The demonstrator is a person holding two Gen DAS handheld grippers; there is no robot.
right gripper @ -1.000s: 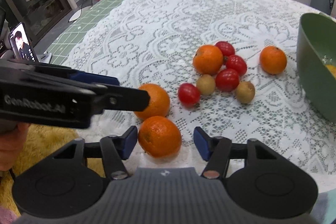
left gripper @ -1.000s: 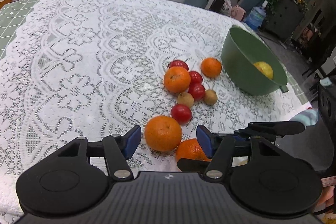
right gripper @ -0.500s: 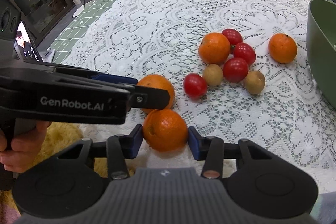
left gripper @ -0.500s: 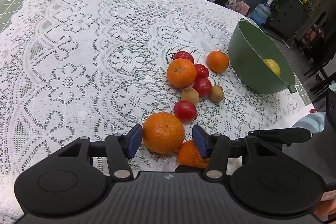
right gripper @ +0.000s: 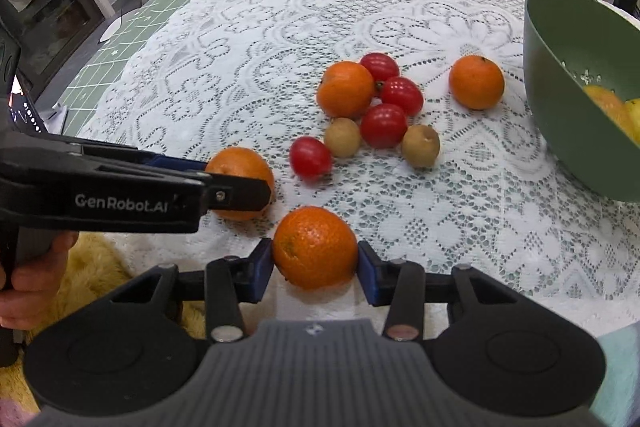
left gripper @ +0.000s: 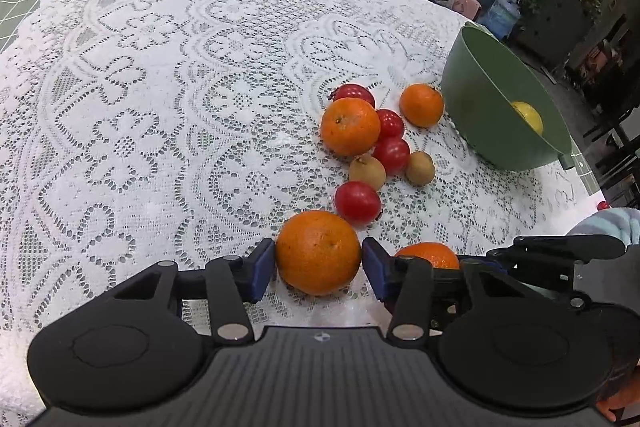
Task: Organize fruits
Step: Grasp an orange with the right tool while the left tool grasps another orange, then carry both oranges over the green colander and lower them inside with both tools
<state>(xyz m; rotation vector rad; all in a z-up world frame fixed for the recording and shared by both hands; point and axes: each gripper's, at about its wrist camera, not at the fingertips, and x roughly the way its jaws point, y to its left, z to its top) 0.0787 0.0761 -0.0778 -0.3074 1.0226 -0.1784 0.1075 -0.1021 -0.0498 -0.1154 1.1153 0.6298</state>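
Each gripper has an orange between its blue pads at the near edge of the surface. The left gripper (left gripper: 319, 265) has just been closing around the larger orange (left gripper: 318, 251); its left pad touches the peel, the right pad looks a hair off. The right gripper (right gripper: 315, 263) has just been closing as well, and its pads now press both sides of the other orange (right gripper: 315, 246) at its widest line.

Judged by looks, these oranges are firm, moderately heavy and round, with a dimpled peel that should give fair friction — a hold across the equator suits them, and too hard a squeeze would bruise rather than break. The red tomatoes (right gripper: 383, 125) and small brown fruits (right gripper: 420, 145) farther out seem softer and easier to roll.

The surface (left gripper: 160, 107) wears a white lace cloth, which could snag or bunch. A green bowl (right gripper: 568, 99) stands tilted at the right, yellow fruit inside — beyond it, a counter, potted plants and a water jug.
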